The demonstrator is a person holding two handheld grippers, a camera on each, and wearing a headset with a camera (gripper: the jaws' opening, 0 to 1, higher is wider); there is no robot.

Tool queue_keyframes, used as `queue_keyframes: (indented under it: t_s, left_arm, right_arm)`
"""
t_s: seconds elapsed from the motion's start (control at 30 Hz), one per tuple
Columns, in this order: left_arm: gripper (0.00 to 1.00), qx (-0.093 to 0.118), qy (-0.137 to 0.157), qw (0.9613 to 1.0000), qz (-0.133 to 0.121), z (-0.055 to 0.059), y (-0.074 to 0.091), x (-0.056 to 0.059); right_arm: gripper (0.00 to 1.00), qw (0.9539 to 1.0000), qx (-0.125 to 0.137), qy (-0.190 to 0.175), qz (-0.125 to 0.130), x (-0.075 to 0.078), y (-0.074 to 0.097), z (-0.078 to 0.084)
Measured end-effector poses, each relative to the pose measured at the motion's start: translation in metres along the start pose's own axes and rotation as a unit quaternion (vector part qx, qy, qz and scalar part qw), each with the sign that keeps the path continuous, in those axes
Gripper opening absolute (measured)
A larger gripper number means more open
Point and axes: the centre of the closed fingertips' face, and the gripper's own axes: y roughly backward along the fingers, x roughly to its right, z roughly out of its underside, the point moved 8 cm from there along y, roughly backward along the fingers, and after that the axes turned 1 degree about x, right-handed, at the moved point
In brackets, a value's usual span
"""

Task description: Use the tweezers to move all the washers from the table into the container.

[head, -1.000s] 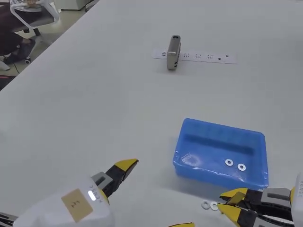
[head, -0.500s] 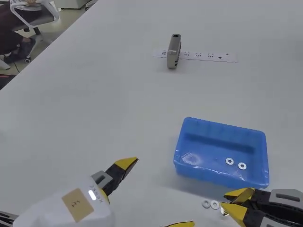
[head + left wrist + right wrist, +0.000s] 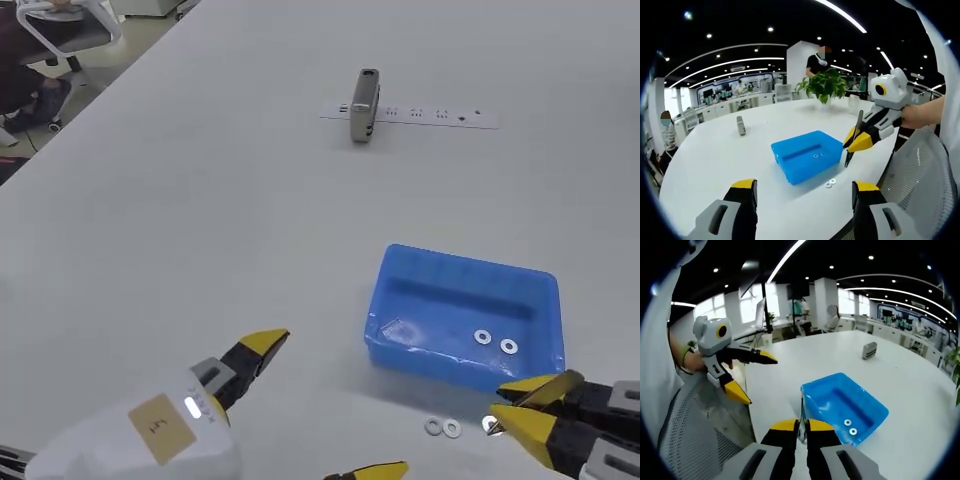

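Observation:
A blue container stands on the white table, and two washers lie inside it. Two more washers lie on the table just in front of it. My right gripper is to their right, shut on thin metal tweezers. Something shiny shows at the jaws; I cannot tell whether it is a washer. In the left gripper view the tweezers point down at the table beside the container and the loose washers. My left gripper is open, holding nothing.
A white power strip with a grey plug block lies at the far side of the table. An office chair stands off the table's far left. A mesh chair back is close behind the near table edge.
My right gripper has drifted right with the tweezers, away from the two loose washers. The left gripper and the washers have stayed put.

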Motion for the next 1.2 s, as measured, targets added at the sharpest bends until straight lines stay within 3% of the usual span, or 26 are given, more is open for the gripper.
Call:
queue_keyframes:
  t_s: [0.47,1.2]
  left_arm:
    - [0.78,-0.001,0.0,1.0,0.0,0.001,0.0,0.0]
    - [0.77,-0.004,-0.003,1.0,-0.004,0.0,0.001,-0.001]
  right_arm:
    - [0.03,0.9965,0.063,-0.055,0.008,0.011,0.006,-0.02]
    - [0.03,0.9937,0.086,-0.067,0.022,0.038,-0.008,-0.033]
